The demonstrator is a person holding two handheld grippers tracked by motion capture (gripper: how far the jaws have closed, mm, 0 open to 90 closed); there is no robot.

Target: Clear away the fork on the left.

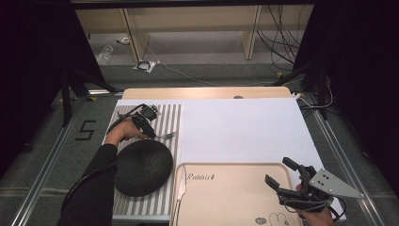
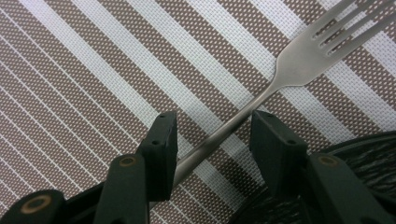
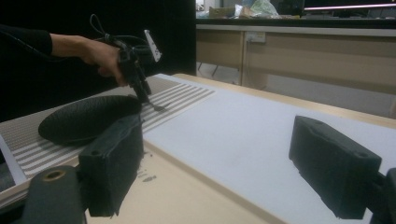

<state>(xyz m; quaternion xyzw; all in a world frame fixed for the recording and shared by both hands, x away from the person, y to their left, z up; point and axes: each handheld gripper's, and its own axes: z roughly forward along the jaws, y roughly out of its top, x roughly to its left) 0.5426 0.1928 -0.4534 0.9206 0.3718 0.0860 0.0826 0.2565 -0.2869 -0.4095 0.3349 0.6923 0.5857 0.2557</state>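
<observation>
A metal fork lies on the brown and white striped placemat, tines pointing away from the gripper. My left gripper points down over it with the fork's handle between its two jaws, close to one pad and clear of the other, so the jaws are open. From above, this gripper and the fork sit just beyond a black round plate. My right gripper hovers open over the beige tray with nothing between its jaws.
A pale knife-like utensil lies along the tray's left edge. A white mat covers the middle and right of the table. The black plate's rim sits right beside the left gripper.
</observation>
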